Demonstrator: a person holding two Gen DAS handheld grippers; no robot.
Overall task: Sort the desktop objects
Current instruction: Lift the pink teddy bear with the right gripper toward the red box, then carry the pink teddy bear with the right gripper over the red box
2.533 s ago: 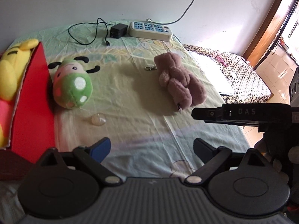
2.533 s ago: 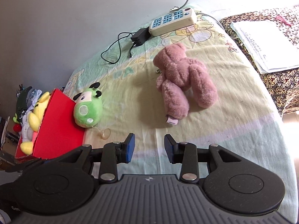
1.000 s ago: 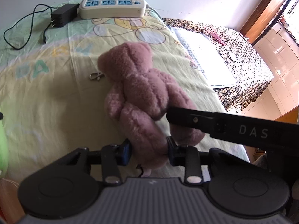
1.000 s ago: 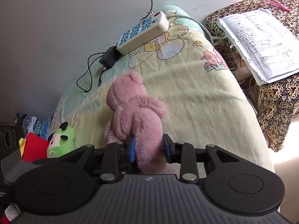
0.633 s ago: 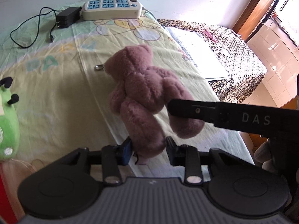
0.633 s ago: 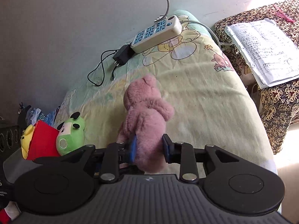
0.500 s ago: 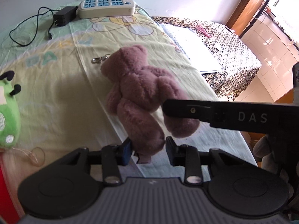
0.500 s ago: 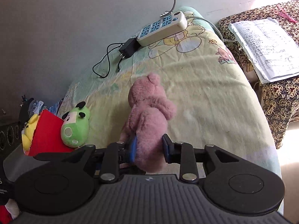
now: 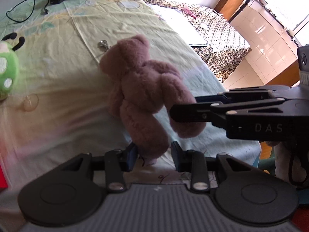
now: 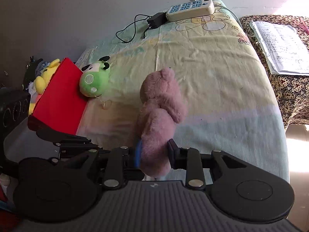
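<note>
Pink teddy bear (image 9: 143, 89) held up by one leg in the left gripper (image 9: 152, 154), right gripper (image 9: 185, 114) pinching its other leg, green plush toy (image 9: 7, 73) on the bed sheet (image 9: 58, 61)

Readable only: "DAS" in pale capitals on the side of the black right gripper (image 9: 185, 114), seen from the left wrist view. Printed lines on the open papers (image 10: 280, 46) lying on the patterned cloth, too small to read. Blue keys on the cream power strip (image 10: 190, 9), no legible marking.
</note>
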